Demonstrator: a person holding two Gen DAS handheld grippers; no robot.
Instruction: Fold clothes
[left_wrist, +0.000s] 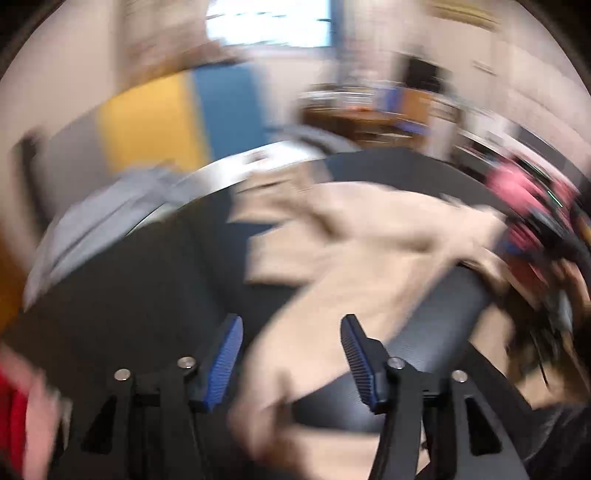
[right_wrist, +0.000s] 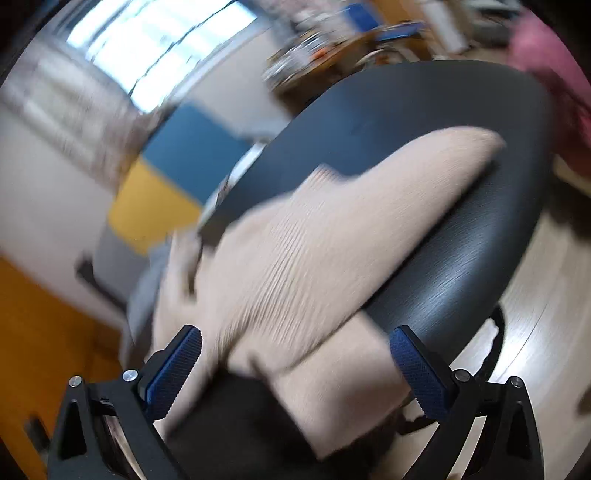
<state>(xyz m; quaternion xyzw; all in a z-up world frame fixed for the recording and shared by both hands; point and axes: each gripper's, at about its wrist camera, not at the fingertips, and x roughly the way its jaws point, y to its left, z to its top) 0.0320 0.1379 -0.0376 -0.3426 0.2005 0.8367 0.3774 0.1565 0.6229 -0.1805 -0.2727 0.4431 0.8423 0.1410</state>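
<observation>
A beige ribbed knit garment (left_wrist: 369, 236) lies spread and rumpled on a dark round table (left_wrist: 140, 288); one part hangs over the near edge. My left gripper (left_wrist: 291, 332) is open above the near edge, with beige cloth between its blue pads (left_wrist: 229, 354) but not clamped. In the right wrist view the same garment (right_wrist: 314, 251) drapes over the table (right_wrist: 424, 110) edge. My right gripper (right_wrist: 295, 347) is wide open with the hanging cloth between its fingers. Both views are motion-blurred.
A grey garment (left_wrist: 103, 218) lies at the table's far left edge. A person in pink (left_wrist: 524, 192) is at the right. Yellow and blue wall panels (left_wrist: 177, 122), a window and cluttered desks (left_wrist: 369, 110) are behind. Light wood floor (right_wrist: 546, 302) shows right.
</observation>
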